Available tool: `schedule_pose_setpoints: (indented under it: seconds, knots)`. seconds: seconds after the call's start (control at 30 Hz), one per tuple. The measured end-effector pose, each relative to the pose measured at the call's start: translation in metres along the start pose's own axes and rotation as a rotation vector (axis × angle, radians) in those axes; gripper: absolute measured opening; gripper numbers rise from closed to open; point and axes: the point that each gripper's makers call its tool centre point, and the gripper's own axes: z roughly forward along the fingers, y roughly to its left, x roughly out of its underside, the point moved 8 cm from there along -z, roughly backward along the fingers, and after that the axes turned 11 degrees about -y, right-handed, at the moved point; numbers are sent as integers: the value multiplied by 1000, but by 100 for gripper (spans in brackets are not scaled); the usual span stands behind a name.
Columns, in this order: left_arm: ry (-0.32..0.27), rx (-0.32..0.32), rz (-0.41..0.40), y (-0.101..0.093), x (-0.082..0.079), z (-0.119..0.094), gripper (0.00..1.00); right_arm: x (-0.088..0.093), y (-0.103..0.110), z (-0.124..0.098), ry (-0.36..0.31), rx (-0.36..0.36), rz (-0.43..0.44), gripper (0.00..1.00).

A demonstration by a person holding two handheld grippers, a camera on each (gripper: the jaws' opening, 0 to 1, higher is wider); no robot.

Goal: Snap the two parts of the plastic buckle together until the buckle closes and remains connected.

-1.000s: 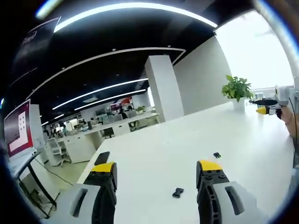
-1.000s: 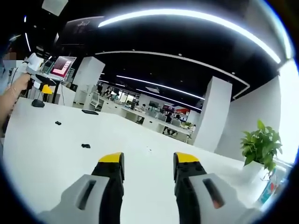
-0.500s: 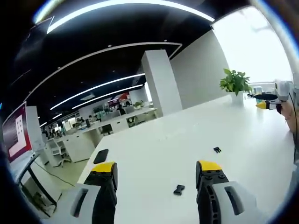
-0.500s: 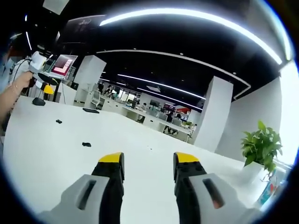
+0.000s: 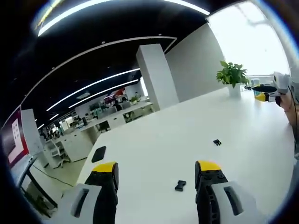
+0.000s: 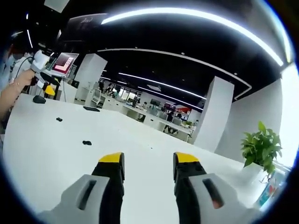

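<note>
Two small black buckle parts lie apart on the white table (image 5: 154, 140). In the left gripper view one part (image 5: 180, 185) sits just ahead of my right jaw and the other (image 5: 217, 142) lies farther out to the right. My left gripper (image 5: 156, 168) is open above the table, holding nothing. In the right gripper view the same two parts appear far off to the left, the nearer part (image 6: 87, 143) and the farther part (image 6: 59, 119). My right gripper (image 6: 148, 159) is open and holds nothing. Each gripper is also visible far off in the other's view, held by a hand.
A black phone (image 5: 98, 154) lies near the table's far left edge. A potted plant (image 5: 232, 74) stands at the table's far end by the window. A dark rounded object (image 6: 39, 99) rests near the person's hand (image 6: 14, 86). Desks and a white pillar (image 5: 154, 77) stand beyond.
Both views have shifted slightly with the hands; the left view tipped a little. The buckle parts lie where they were and both grippers stay open.
</note>
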Motion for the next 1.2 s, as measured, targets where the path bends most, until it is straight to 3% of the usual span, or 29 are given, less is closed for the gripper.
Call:
schedule_pose_setpoints:
  seconds: [0.57,1.2]
  knots:
    - [48,75,-26,0,5,13,67,1,2,1,5,-11,-6,41]
    - [104,103,18,-3,5,21,67,2,5,3,14,-29,-9,39]
